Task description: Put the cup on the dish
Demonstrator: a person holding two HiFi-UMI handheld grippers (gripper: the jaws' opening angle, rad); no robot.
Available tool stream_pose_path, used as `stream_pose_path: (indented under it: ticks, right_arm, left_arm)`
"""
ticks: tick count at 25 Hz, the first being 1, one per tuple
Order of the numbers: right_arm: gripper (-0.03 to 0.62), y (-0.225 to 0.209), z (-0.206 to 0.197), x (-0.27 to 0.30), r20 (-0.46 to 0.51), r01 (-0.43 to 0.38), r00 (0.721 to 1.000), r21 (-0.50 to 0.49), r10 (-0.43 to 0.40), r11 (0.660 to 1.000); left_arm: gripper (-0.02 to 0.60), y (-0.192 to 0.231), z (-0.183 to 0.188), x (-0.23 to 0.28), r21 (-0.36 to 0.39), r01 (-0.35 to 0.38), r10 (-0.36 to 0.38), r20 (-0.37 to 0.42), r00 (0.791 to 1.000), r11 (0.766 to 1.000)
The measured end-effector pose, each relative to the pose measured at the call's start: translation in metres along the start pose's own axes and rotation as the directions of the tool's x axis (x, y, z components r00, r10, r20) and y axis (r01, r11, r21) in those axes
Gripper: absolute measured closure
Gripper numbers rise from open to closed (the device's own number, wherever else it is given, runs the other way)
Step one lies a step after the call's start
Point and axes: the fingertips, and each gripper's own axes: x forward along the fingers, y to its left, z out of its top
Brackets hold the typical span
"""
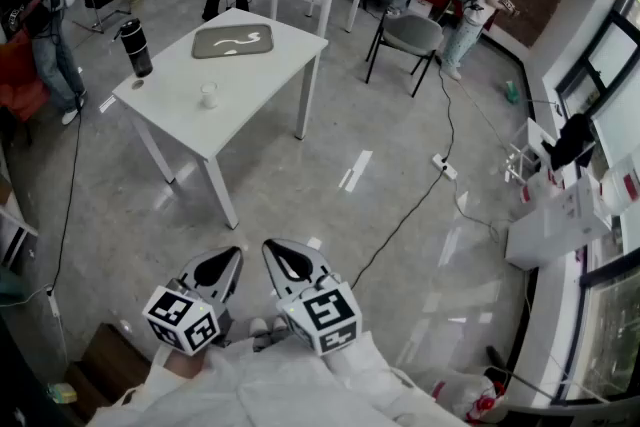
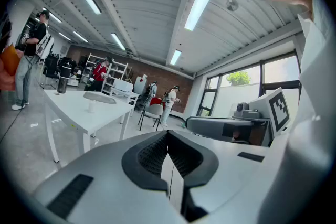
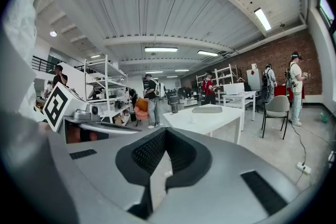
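head view: cup [image 1: 208, 95] stands upright on the counter [image 1: 262, 75], well ahead and up-left of both tongs. it sits near the dish [image 1: 233, 41] but apart from it, dish just beyond. left tongs [image 1: 225, 265] look a bit nearer than right tongs [image 1: 280, 260]; both hang over the floor.
left gripper view: tongs clenched, nothing between; cup far off to the left.
right gripper view: tongs clenched, empty; cup far ahead, slightly right.
only the head view shows the cup-dish gap clearly.

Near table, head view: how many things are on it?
3: a bottle at its left corner, a dish at the far side, a cup near the middle. A dark spot by the bottle is unclear.
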Motion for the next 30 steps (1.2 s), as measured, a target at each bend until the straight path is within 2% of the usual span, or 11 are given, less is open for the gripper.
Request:
stream_pose_path:
  ticks: [7,12,20,24,28,30]
  right_arm:
    - [0.582,-0.007,-0.001,0.008,0.007,0.002,1.0,-0.001,-0.002,1.0]
    - [0.582,-0.011,-0.003,0.012,0.006,0.007,1.0,-0.006,-0.007,1.0]
    - [0.582,-0.036,0.002,0.002,0.043,0.004,0.999,0.038,-0.005,0.999]
    - [0.582,-0.053,-0.016,0.004,0.009,-0.001,1.0,0.052,0.001,0.999]
    - [0.582,-0.058,-0.034,0.016,-0.04,-0.02,0.999,0.08,0.023,0.997]
    - [0.582,-0.062,-0.043,0.022,-0.058,-0.023,0.998,0.1,0.029,0.995]
  left_arm:
    - [0.574,0.01,-0.002,0.005,-0.008,0.008,-0.008,-0.005,1.0,1.0]
    - [0.574,0.016,0.0,0.007,0.029,-0.016,0.016,-0.002,1.0,0.999]
    - [0.574,0.027,0.005,0.023,-0.018,-0.055,0.055,0.027,0.998,0.998]
    - [0.573,0.031,-0.002,0.029,-0.019,-0.093,0.093,0.025,0.995,0.996]
    - [0.574,0.042,-0.009,0.031,-0.074,-0.123,0.124,0.017,0.992,0.99]
    - [0.573,0.051,-0.008,0.034,-0.072,-0.132,0.133,0.019,0.991,0.989]
